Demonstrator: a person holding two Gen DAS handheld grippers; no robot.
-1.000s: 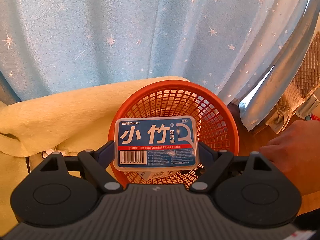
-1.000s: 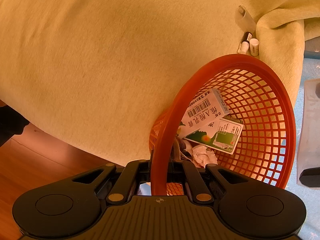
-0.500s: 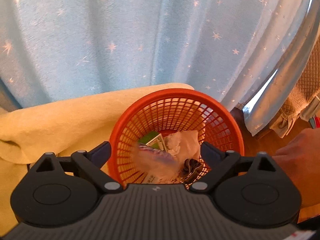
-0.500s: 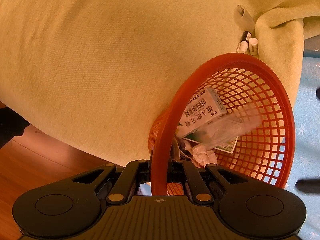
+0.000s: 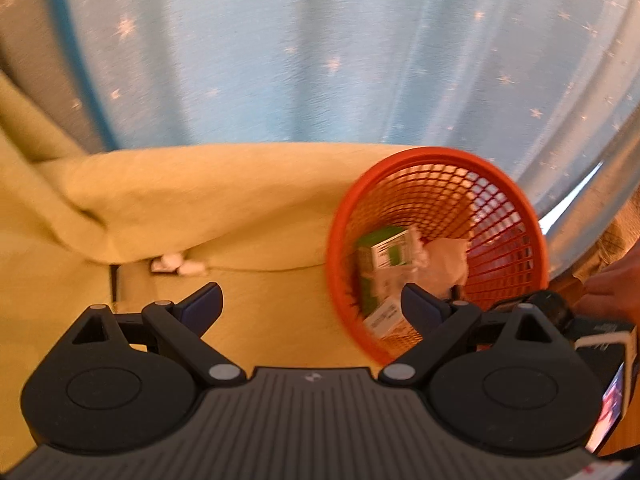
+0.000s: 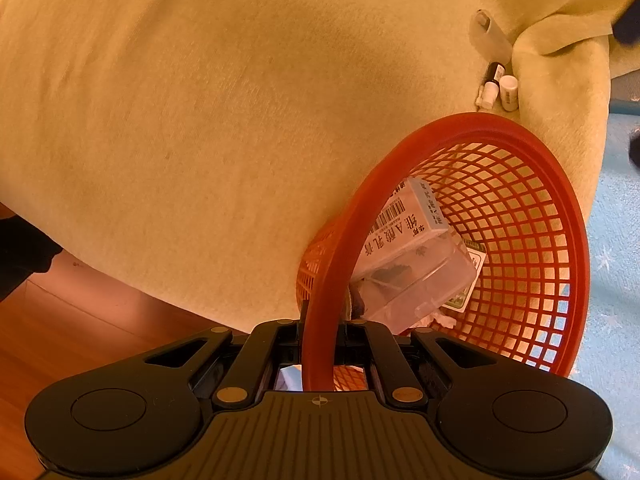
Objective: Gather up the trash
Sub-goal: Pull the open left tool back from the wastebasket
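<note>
Jaws of the left gripper (image 5: pixel 311 304) were spread wide with nothing between them, while those of the right gripper (image 6: pixel 319 354) were closed on the rim of the red mesh basket (image 6: pixel 520 140), which was held tilted against the edge of the bed.

Part of the collecting could be judged done. Inside the basket a clear plastic box (image 6: pixel 416 276) was seen lying on a barcoded white carton (image 6: pixel 400 222), with a green-and-white carton (image 5: pixel 386 250) and crumpled tissue (image 5: pixel 448 258) beside them. Work was judged to remain: a pale tube (image 6: pixel 490 34), a small dark-capped vial (image 6: pixel 493 80) and a small white bottle (image 6: pixel 509 92) were left on the yellow blanket (image 6: pixel 200 120), near the bed's corner and just beyond the basket's rim, touching none of it.

The left gripper was held level and above the blanket, pointed toward the starred blue curtain (image 5: pixel 320 60), with the basket off to its right; heavy blur marked that view. The right gripper was angled downward along the basket's rim, over the wooden floor (image 6: pixel 60 340). A hand (image 5: pixel 616 284) was partly visible at the right edge of the left view.
</note>
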